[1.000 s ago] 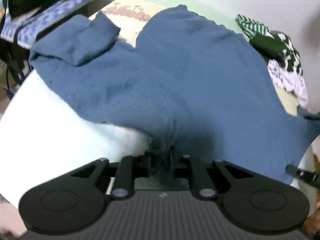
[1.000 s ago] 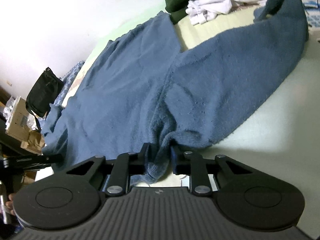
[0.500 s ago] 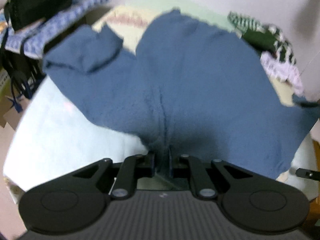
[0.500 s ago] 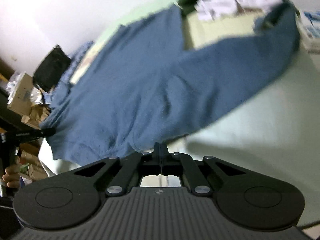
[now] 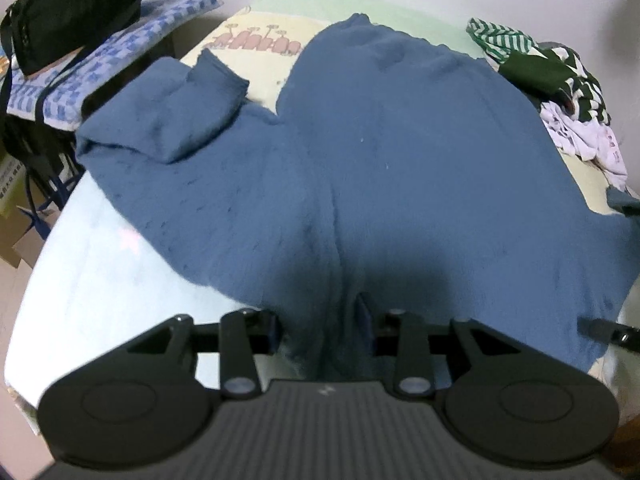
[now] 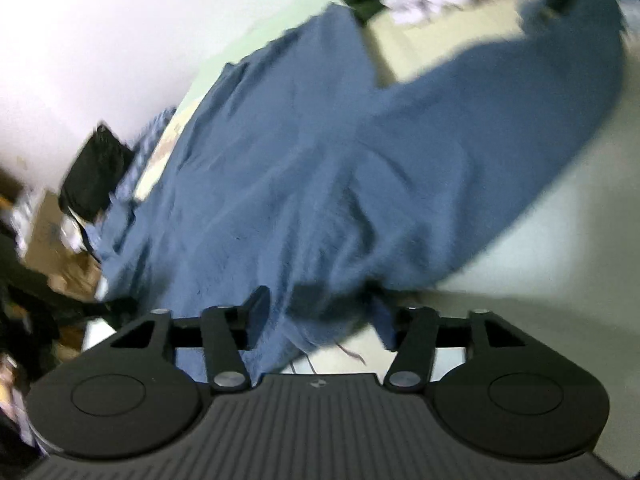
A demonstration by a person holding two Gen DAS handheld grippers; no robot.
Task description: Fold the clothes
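Left gripper (image 5: 320, 320): matte black, ribbed grey housing, two round discs, silver pivot screws. Right gripper (image 6: 320, 316): identical black linkage arms, blue-tinged pads, small emblem on housing.

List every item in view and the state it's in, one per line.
Blue sweater: spread flat on the bed, one sleeve cuff folded back.
Left gripper: jaws just opened, hem between them, not pinched.
Right gripper: jaws just opened wide, hem lying loose between them.
Clothes pile: crumpled, unfolded.
Black bag: lying on a checked cloth.
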